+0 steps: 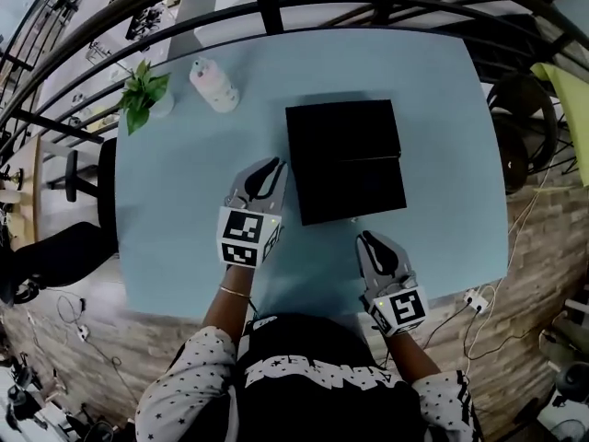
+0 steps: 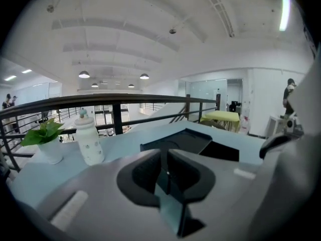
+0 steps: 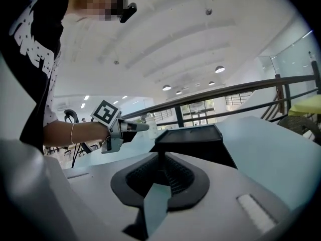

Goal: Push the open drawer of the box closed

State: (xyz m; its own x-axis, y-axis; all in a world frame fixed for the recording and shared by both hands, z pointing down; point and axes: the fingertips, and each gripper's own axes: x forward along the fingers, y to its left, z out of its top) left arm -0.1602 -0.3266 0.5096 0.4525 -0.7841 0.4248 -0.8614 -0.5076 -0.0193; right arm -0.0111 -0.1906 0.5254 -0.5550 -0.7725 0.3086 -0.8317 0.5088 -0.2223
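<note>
1. Black rectangular box (image 1: 342, 134) sat on pale blue table (image 1: 184, 210), its open drawer (image 1: 354, 190) facing both jaw pairs.
2. L gripper (image 1: 273, 166): jaws pressed together, empty, tips just left of drawer.
3. R gripper (image 1: 366, 238): jaws together, nothing held, drawer front just ahead.
4. White bottle (image 1: 213, 85) & green potted plant (image 1: 143, 95) lay well ahead-left of L jaws.

We note an open office mezzanine: black railing (image 2: 115, 100) on the far side, pendant lamps (image 2: 84, 75), glass-walled rooms (image 2: 208, 92), office chair (image 1: 108, 187) at left.

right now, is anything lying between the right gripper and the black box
Nothing. In the head view, only a short strip of bare blue table separates the right gripper from the near edge of the black box.
</note>
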